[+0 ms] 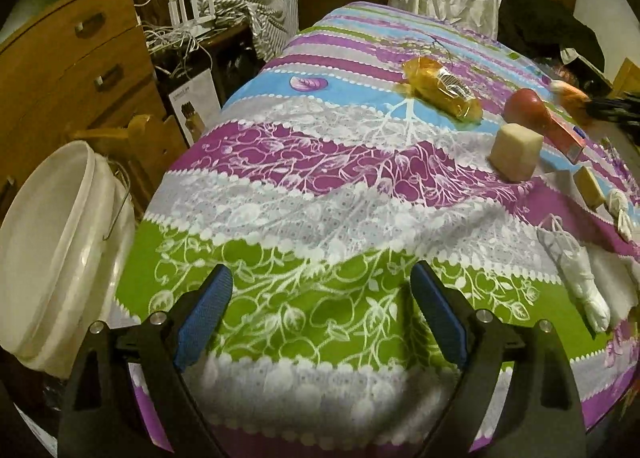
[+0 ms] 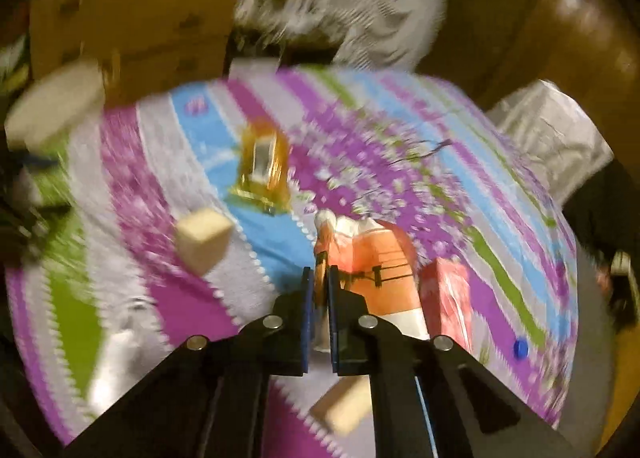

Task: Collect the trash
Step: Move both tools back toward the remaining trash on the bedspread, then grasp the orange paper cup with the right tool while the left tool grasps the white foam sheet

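Up front, orange wrapper (image 2: 372, 254) pinched in the narrow right tool (image 2: 319, 278) — left tool (image 1: 322, 282) wide, empty, over the bedspread (image 1: 320, 198).

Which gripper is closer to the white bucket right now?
Left. The left gripper hangs open over the table's near edge, with the white bucket just off to its left. The right gripper is across the table, clamped on an orange wrapper.
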Demonstrator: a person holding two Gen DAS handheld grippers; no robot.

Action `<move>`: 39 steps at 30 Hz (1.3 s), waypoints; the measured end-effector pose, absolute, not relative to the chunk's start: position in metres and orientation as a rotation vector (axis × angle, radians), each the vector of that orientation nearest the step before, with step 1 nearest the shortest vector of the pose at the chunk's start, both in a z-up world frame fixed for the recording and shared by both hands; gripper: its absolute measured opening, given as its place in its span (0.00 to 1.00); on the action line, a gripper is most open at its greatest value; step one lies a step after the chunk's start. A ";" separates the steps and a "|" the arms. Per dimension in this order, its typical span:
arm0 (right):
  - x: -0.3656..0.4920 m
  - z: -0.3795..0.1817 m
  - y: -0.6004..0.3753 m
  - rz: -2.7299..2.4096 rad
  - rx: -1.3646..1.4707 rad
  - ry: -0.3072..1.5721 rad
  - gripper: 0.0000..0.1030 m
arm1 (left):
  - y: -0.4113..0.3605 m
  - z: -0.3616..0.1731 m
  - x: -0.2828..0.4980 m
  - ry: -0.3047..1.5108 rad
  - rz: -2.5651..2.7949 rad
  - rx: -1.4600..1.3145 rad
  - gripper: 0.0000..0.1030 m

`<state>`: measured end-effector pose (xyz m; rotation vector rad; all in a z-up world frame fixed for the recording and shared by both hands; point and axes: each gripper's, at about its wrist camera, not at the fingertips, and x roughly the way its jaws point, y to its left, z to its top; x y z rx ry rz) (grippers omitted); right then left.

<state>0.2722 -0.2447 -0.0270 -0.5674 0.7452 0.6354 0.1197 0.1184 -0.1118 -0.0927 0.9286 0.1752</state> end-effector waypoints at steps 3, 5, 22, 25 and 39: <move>0.236 -0.005 -0.286 0.592 -0.416 0.733 0.08 | 0.112 -0.110 0.114 0.927 0.159 -0.091 0.85; 0.213 0.004 -0.308 0.591 -0.335 0.723 0.08 | 0.108 -0.109 0.111 0.927 0.147 -0.086 0.85; 0.069 -0.115 -0.429 0.287 0.207 0.956 0.19 | 0.048 -0.102 0.089 0.899 0.027 -0.022 0.88; 0.060 -0.116 -0.424 0.305 0.192 0.914 0.32 | 0.030 -0.095 0.083 0.872 -0.023 0.000 0.88; 0.050 -0.099 -0.467 0.289 0.310 0.758 0.88 | -0.115 -0.091 0.119 0.818 -0.599 0.374 0.94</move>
